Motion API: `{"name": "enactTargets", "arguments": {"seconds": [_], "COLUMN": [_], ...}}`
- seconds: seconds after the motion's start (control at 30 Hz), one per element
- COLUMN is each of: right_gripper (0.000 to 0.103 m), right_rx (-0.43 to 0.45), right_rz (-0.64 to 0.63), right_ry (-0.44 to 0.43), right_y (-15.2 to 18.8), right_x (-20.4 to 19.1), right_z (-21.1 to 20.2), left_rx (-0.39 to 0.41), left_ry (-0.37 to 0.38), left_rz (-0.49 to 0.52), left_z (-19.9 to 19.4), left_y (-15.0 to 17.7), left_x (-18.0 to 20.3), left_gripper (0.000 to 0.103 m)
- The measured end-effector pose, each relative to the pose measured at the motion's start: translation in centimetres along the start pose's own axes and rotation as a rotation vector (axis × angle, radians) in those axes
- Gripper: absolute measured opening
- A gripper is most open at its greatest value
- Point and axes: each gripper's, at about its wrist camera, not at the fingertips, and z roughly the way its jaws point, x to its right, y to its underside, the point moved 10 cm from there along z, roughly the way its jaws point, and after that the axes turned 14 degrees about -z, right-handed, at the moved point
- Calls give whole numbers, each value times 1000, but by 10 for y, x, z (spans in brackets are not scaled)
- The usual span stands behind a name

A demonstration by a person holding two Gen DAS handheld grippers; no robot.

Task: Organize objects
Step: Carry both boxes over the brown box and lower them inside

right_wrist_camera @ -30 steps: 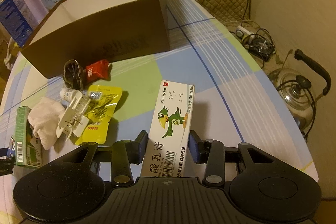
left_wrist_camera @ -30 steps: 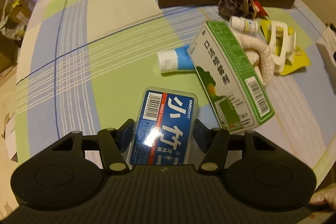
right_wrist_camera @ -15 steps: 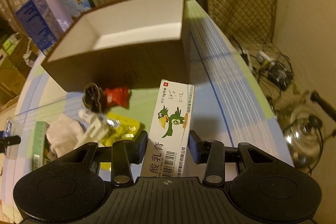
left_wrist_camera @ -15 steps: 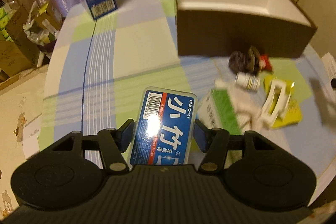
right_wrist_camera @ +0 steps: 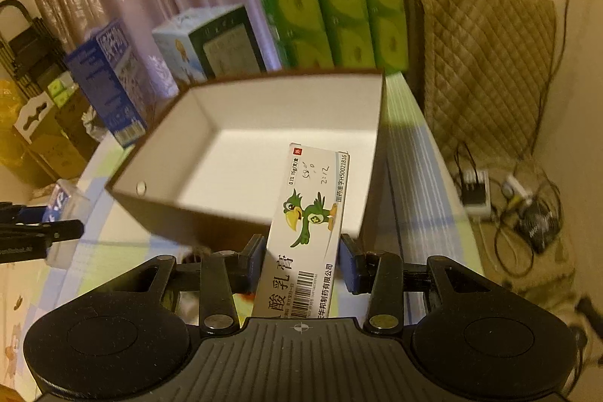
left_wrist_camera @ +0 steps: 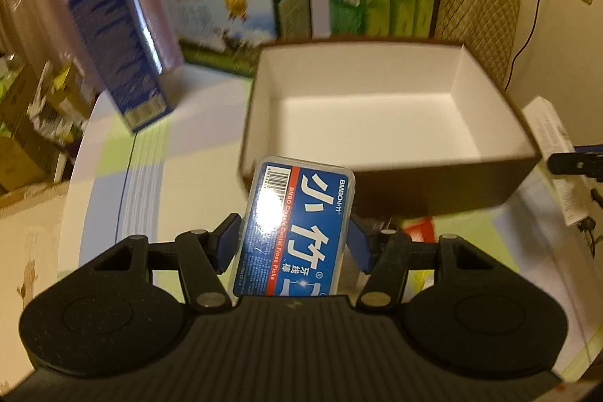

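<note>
While both grippers are hovering before open brown box (left_wrist_camera: pixel 380 108): left gripper (left_wrist_camera: pixel 294 243) clamping floss-pick case (left_wrist_camera: pixel 296 228), right gripper (right_wrist_camera: pixel 301 262) clamping ointment carton (right_wrist_camera: pixel 307 232). Risk: releasing early, 2 items striking near wall, falling outside.

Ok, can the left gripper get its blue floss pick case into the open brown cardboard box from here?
Probably yes: the left gripper holds the blue floss pick case just short of the brown cardboard box, whose white inside looks bare.
</note>
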Motion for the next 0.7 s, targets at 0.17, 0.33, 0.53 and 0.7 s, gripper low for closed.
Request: {"name": "enactTargets", "arguments": {"seconds": [0.17, 0.33, 0.53, 0.7], "right_gripper": [39, 39, 39, 39], "right_rx": [39, 62, 46, 1], "right_rz": [-1, 24, 51, 62], "right_ry": [5, 22, 32, 34], "right_y": [-34, -61, -78, -80], "right_x": [7, 15, 17, 17], "right_z": [9, 21, 47, 80], "left_rx": [21, 26, -17, -76], "left_ry": [32, 51, 82, 81], "left_rz": [38, 87, 72, 52], "left_z": [14, 36, 73, 108], "left_y": [-41, -73, -93, -93], "left_x": [35, 64, 79, 80], "left_gripper": [55, 55, 56, 56]}}
